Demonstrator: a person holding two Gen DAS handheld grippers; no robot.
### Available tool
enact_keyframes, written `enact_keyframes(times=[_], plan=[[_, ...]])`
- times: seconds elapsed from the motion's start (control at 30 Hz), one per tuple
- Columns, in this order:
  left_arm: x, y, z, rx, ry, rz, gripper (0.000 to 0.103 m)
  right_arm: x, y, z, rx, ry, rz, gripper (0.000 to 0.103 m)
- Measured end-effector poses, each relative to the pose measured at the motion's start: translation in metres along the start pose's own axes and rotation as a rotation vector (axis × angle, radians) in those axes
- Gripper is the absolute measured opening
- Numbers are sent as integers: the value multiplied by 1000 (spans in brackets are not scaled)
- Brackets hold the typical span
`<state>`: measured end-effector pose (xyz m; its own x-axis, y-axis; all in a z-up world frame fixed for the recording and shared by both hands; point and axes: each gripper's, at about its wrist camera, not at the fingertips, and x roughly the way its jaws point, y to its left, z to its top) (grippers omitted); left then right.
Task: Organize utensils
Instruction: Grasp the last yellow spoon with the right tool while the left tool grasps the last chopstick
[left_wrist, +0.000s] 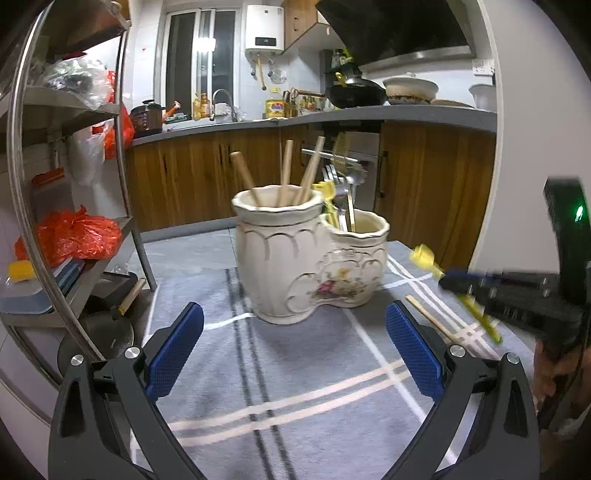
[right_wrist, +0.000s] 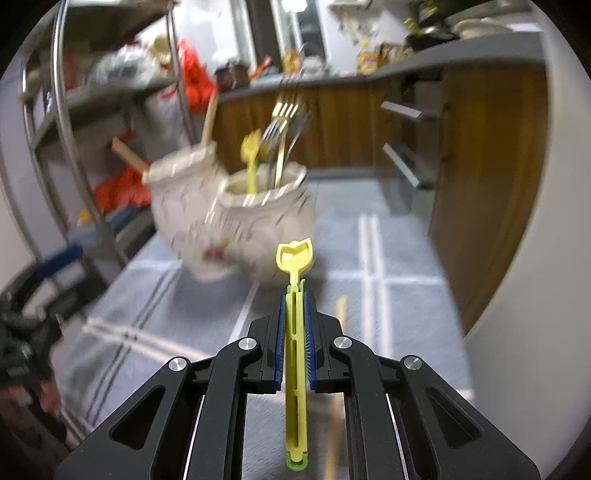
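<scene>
A cream ceramic double utensil holder (left_wrist: 306, 258) stands on a grey striped cloth (left_wrist: 295, 387). Its taller cup holds three wooden handles (left_wrist: 284, 173); its lower cup holds metal forks (left_wrist: 340, 184) and a yellow plastic utensil (left_wrist: 325, 192). My left gripper (left_wrist: 295, 347) is open and empty, just in front of the holder. My right gripper (right_wrist: 294, 310) is shut on a yellow plastic spoon (right_wrist: 294, 258), held above the cloth to the right of the holder (right_wrist: 236, 221); it also shows in the left wrist view (left_wrist: 448, 282). A wooden chopstick (left_wrist: 432, 317) lies on the cloth under it.
A metal shelf rack (left_wrist: 74, 221) with red bags stands to the left. Wooden kitchen cabinets (left_wrist: 207, 177) and a grey counter (left_wrist: 332, 118) with pots run along the back. A curved white wall (left_wrist: 517, 166) is at the right.
</scene>
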<state>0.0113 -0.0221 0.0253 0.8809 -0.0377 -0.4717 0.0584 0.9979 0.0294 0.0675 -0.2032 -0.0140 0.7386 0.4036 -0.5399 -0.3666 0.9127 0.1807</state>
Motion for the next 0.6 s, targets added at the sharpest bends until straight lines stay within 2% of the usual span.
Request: enact_keyframes(times=[0.1,0.23,0.4,0.6], plan=[[2,-15,1,19,21,-7,97,-16,-13,5,-6,-96,-72,11],[12,-38,-2,27,85,-41,97,-24,-36,8,39,-163,-91,11],[26,-69,-10,64,157,-74,97,-16,-58,3,82,-161,-100,11],[50,-100,-12,91,236,-106,96,-12,-64,0,94,-162,-75,11]])
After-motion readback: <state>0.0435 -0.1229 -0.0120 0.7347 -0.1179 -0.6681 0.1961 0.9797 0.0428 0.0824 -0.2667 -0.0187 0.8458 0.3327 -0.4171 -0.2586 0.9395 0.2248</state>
